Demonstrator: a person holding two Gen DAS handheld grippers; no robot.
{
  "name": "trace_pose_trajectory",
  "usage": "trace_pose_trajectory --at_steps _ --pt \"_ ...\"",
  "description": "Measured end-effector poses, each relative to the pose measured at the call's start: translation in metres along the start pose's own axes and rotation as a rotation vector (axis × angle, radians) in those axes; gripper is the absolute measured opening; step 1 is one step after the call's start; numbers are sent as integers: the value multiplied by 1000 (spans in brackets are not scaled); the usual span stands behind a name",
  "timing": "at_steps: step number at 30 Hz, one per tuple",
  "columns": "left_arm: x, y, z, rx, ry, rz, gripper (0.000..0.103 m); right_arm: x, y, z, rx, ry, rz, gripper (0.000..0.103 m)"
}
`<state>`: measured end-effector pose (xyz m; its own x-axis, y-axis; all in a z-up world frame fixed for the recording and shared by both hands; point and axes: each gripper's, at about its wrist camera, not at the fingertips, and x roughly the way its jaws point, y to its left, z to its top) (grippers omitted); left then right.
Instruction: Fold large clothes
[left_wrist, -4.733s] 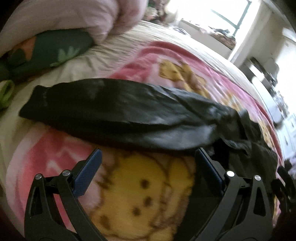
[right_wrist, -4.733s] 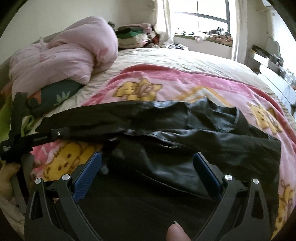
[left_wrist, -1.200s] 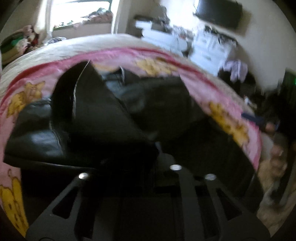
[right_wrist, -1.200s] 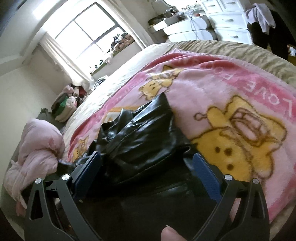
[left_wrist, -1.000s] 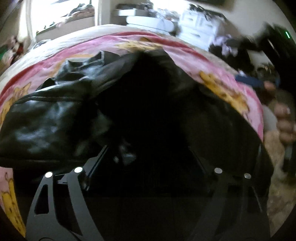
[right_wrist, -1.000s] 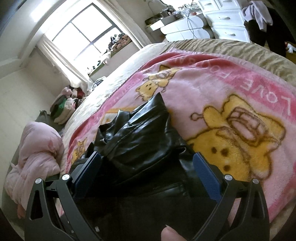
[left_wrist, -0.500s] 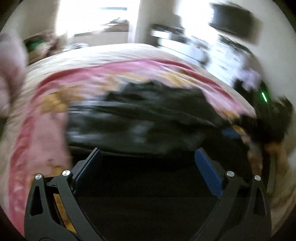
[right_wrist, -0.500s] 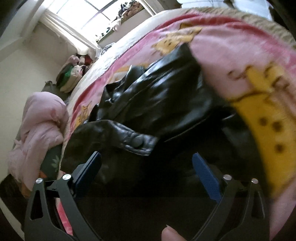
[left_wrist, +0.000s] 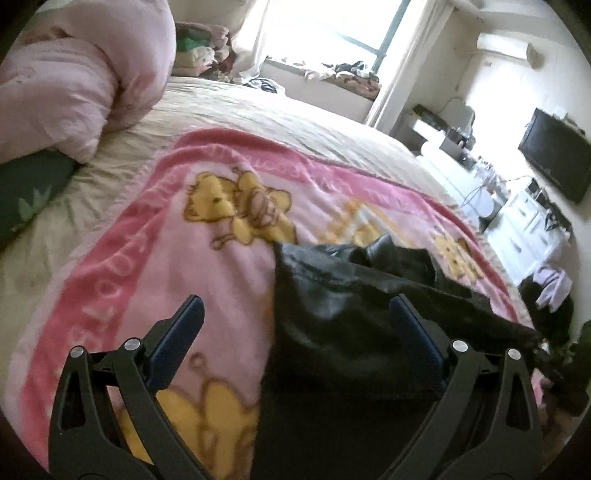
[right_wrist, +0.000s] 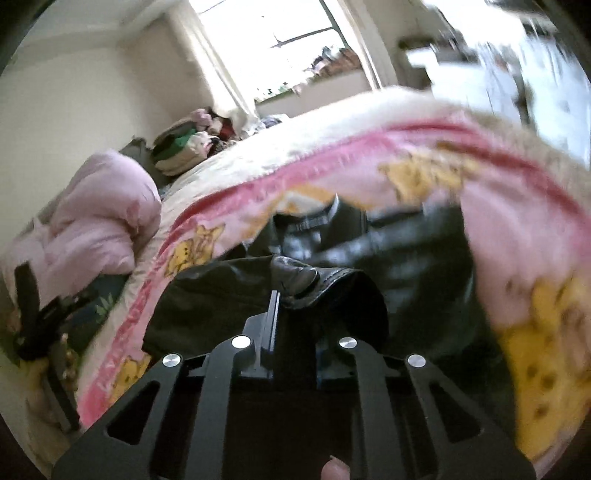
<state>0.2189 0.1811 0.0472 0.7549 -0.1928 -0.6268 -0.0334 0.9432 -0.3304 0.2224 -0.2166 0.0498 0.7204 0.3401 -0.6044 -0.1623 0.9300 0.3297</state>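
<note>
A black leather jacket lies bunched on a pink blanket with yellow bears on the bed. My left gripper is open and empty, just over the jacket's left edge; its right finger is above the leather. In the right wrist view the jacket lies folded over itself. My right gripper is shut on the jacket's cuff, which has a snap button, and holds it raised over the garment.
A pink duvet and a green pillow lie at the bed's left. Folded clothes are stacked by the window. White drawers and a wall TV stand to the right. The left gripper shows at the bed's left edge.
My right gripper has shut on the jacket's cuff and lifted it. My left gripper let go of the jacket, opened, and swung left over the blanket.
</note>
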Motion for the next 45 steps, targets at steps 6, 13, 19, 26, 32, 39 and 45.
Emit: trace_pose_trajectory --at_steps 6,13,19,26,32,39,45 --pt "50 -23 -8 55 41 -53 74 -1 -2 22 -71 -6 -58 12" --pt "85 -44 -22 200 118 -91 22 6 -7 18 -78 2 -94 12" --pt "121 -53 -55 289 254 -72 22 10 -14 18 -53 19 -106 12" --pt "119 -48 -56 262 254 -87 22 24 -19 19 -36 52 -180 19" --pt "119 -49 -54 261 256 -80 22 10 -38 15 64 10 -238 45" --pt "121 -54 -56 279 249 -55 22 28 -15 13 -10 15 -236 46" --pt "121 -55 -56 284 252 -47 22 98 14 -3 -140 165 -252 46"
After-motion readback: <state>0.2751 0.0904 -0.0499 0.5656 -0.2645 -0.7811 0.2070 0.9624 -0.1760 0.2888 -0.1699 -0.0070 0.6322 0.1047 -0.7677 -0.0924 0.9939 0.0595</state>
